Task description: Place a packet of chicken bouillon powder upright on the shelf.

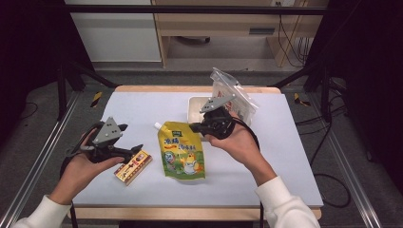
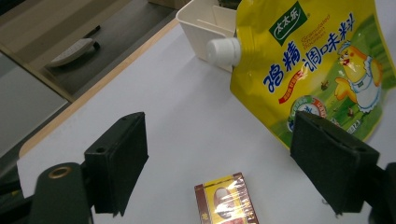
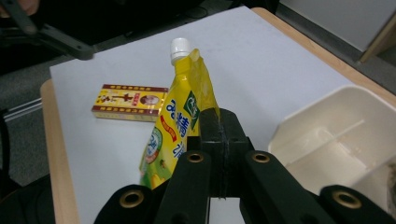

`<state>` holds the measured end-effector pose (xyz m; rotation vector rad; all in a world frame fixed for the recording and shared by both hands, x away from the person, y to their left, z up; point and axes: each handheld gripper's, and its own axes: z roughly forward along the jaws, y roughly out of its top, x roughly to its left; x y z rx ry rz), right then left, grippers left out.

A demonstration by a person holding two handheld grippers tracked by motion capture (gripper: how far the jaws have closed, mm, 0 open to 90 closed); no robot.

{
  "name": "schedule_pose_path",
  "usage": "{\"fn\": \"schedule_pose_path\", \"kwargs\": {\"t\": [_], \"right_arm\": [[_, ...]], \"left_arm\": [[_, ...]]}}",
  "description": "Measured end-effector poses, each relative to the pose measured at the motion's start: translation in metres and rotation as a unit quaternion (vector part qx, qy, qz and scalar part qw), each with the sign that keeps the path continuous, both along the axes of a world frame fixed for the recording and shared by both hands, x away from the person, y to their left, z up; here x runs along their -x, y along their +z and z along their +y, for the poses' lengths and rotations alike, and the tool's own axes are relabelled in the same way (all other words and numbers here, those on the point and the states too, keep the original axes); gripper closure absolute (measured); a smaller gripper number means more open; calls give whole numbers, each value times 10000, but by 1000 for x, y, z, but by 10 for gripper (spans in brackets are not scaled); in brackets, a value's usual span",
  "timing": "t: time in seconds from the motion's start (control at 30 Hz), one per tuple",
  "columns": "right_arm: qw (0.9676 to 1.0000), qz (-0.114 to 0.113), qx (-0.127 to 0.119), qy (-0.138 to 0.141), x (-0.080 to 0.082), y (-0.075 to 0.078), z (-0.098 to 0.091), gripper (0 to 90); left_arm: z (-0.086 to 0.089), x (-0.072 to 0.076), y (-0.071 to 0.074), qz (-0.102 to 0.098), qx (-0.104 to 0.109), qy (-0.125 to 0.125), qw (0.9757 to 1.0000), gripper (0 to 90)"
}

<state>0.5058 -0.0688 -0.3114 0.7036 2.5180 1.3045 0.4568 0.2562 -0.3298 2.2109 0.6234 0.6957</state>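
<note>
The right gripper (image 3: 219, 140) is clamping the edge of the yellow spouted pouch (image 1: 182, 151), jaws pressed tight. The left gripper (image 2: 219, 163) is hovering with jaws spread wide and nothing between them, above a small red-and-gold box (image 2: 227, 201) lying just left of the pouch. A cream bin (image 1: 196, 108) is sitting behind the pouch on the white table (image 1: 142, 109).

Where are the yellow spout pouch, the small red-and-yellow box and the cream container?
yellow spout pouch (image 1: 183, 153): high view, middle of its printed front.
small red-and-yellow box (image 1: 133, 167): high view, its top face.
cream container (image 3: 306, 126): right gripper view, its near rim.
</note>
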Motion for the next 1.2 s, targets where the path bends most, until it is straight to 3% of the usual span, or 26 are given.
{"fn": "schedule_pose_path", "kwargs": {"t": [0.33, 0.73, 0.83, 0.97, 1.03, 1.2], "right_arm": [[9973, -244, 300, 630, 17, 23, 25, 900], [9925, -407, 463, 1052, 29, 31, 41, 900], [9918, -426, 492, 1103, 33, 31, 42, 900], [9913, -399, 490, 1155, 35, 31, 39, 900], [9914, -363, 500, 1153, 36, 30, 37, 900], [9908, -197, 545, 1221, 34, 23, 30, 854]], "left_arm": [[-22, -8, 18, -11, -307, -566, 9979, 264], [-41, -18, 14, 219, -563, -1042, 9927, 379], [-45, -19, 12, 380, -541, -1181, 9908, 460], [-47, -21, 11, 537, -466, -1336, 9885, 655], [-48, -21, 13, 637, -416, -1348, 9880, 684], [-49, -20, 17, 902, -281, -1603, 9825, 828]]}}
